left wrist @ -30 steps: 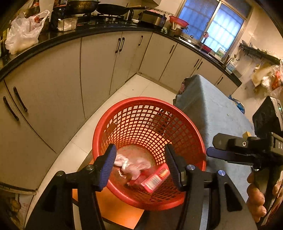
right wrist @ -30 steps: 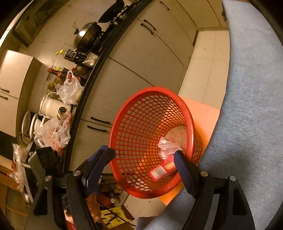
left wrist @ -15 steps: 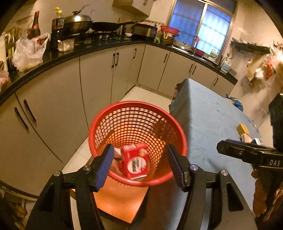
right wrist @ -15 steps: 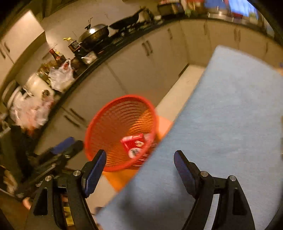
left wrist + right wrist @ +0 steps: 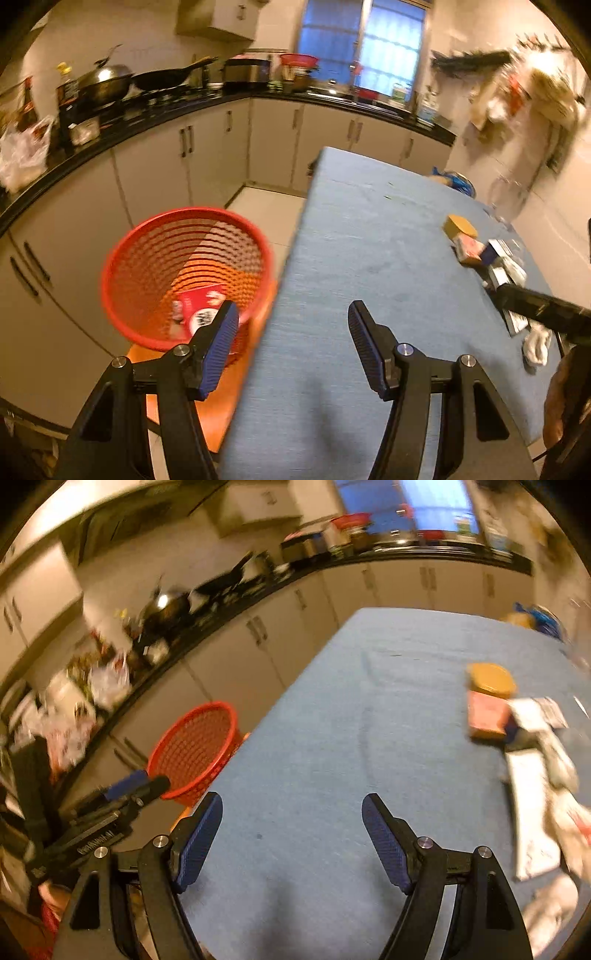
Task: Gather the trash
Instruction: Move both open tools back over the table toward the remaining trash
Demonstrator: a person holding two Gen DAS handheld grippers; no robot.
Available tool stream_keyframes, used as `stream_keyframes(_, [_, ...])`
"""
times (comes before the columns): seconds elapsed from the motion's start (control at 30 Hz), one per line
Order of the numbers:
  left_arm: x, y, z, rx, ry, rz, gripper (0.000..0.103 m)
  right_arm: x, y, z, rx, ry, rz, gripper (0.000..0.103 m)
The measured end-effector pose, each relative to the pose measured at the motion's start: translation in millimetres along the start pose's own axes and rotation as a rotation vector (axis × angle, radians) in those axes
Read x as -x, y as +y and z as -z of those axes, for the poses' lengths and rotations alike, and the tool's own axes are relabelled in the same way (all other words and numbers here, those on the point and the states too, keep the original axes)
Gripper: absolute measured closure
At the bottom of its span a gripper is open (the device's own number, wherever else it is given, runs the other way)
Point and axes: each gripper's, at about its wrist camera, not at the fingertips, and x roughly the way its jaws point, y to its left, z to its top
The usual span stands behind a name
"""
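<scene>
A red mesh basket (image 5: 147,236) stands on the floor left of the blue-clothed table (image 5: 369,258); it also shows in the right wrist view (image 5: 195,746). A red box (image 5: 201,302) lies inside it. My left gripper (image 5: 291,325) is open and empty over the table's left edge. My right gripper (image 5: 291,819) is open and empty over the table. Trash lies at the table's right: a yellow-lidded item (image 5: 491,679), an orange-red packet (image 5: 485,718), white papers (image 5: 532,812) and a crumpled tissue (image 5: 535,343).
Grey cabinets (image 5: 207,155) under a black counter (image 5: 140,122) with pans run along the left and back. An orange mat (image 5: 218,398) lies under the basket. Bags hang on the right wall (image 5: 517,96).
Both grippers have swung right from over the basket toward the table. The basket now sits far left in both views, and the pile of trash on the table has come into view.
</scene>
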Motion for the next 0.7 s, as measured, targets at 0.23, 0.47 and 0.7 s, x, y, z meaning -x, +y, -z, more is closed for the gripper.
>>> stream_keyframes(0.23, [-20.6, -56.7, 8.9, -0.041, 0.051, 0.095, 0.042, 75.3, -76.3, 21.5, -0.082, -0.082, 0.132, 0.021])
stream_keyframes(0.47, [-34.5, -127.8, 20.0, -0.236, 0.126, 0.181, 0.042, 118.9, -169.6, 24.7, -0.128, -0.069, 0.364, 0.021])
stream_keyframes(0.7, [-36.8, -184.0, 33.8, -0.302, 0.221, 0.372, 0.037, 91.9, -238.1, 13.4, -0.285, -0.031, 0.223, 0.021])
